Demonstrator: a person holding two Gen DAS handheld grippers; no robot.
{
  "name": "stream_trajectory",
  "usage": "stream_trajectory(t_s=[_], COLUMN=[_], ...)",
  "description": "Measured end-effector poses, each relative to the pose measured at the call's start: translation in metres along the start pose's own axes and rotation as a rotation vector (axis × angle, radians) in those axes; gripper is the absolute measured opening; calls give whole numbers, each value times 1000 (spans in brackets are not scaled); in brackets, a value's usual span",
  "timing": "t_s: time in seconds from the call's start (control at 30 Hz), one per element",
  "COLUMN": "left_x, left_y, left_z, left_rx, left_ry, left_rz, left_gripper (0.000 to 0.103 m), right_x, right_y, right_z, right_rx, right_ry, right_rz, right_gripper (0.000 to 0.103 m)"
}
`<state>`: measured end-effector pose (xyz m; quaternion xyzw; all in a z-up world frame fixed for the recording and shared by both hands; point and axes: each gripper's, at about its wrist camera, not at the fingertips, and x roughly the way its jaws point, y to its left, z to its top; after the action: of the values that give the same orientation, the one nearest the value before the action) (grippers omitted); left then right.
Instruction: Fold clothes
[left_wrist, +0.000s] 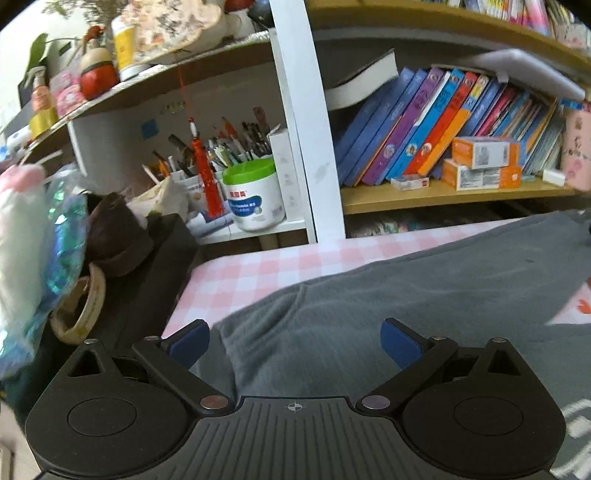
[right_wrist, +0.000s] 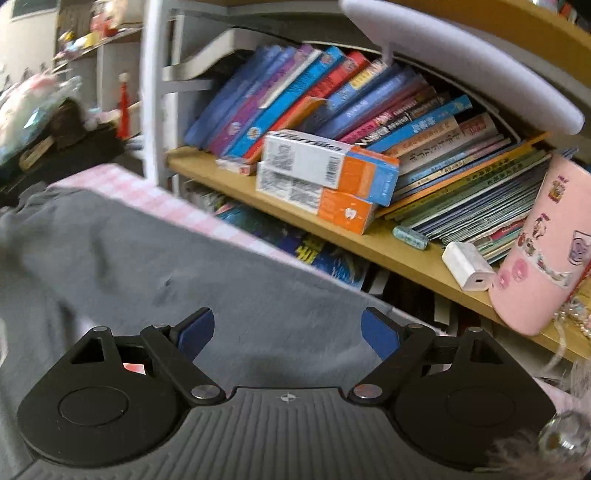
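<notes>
**A:** Start with the left wrist view. Where's the clothing?

**B:** A grey garment (left_wrist: 406, 302) lies spread over the table (left_wrist: 236, 273), which wears a pink-and-white checked cloth. The near-left edge of the garment looks rounded and thick, as if it were doubled over there, though I can't be sure it's a fold and not a bunched hem. A pale printed patch shows at the right edge of the view.

**A:** And the left hand-held gripper (left_wrist: 295, 347)?

**B:** Its blue pads are spread wide, with nothing between them. It hovers over the garment's left end, and I can't tell whether the fingers touch the cloth.

**A:** Now the right wrist view.

**B:** This one is blurred. The same grey garment (right_wrist: 229, 280) runs across the table (right_wrist: 122, 181), its far edge lying fairly straight along the checked cloth. The right hand-held gripper (right_wrist: 288, 332) is also spread apart and empty, above the cloth. Behind it stands the bookshelf (right_wrist: 369, 240) with leaning books.

**A:** So how far along is the folding?

**B:** Hard to settle. The garment covers much of the table and isn't a compact bundle, so folding seems left to do. It could be laid out flat for folding, or already doubled once with more folds to come.
</notes>
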<state>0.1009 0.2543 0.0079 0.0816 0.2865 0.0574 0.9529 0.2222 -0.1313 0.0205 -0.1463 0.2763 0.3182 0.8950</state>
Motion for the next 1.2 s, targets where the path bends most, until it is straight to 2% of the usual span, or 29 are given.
stream_trajectory(t_s=[0.23,0.53,0.83,0.93,1.1,1.2], left_x=[35,62,92,97,111,121], left_y=[4,5,-9,-7,-1,4], left_z=[10,21,22,22,24,27], left_rx=[-21,40,150,149,144,111], left_ry=[-17,-34,35,49,91,117], left_rz=[-37,-76,-100,-120,-116,-147], left_gripper=[99,100,100,100,100,98], right_x=[40,58,76,82,88,90], right_y=[-12,-26,-24,-25,-39,-45], right_z=[12,21,19,17,17,16], right_rx=[30,-22,-96,-108,-45,-19], right_ry=[12,30,90,104,109,119], right_rz=[-11,-7,-12,-18,2,21], right_gripper=[84,84,80,76,68,68])
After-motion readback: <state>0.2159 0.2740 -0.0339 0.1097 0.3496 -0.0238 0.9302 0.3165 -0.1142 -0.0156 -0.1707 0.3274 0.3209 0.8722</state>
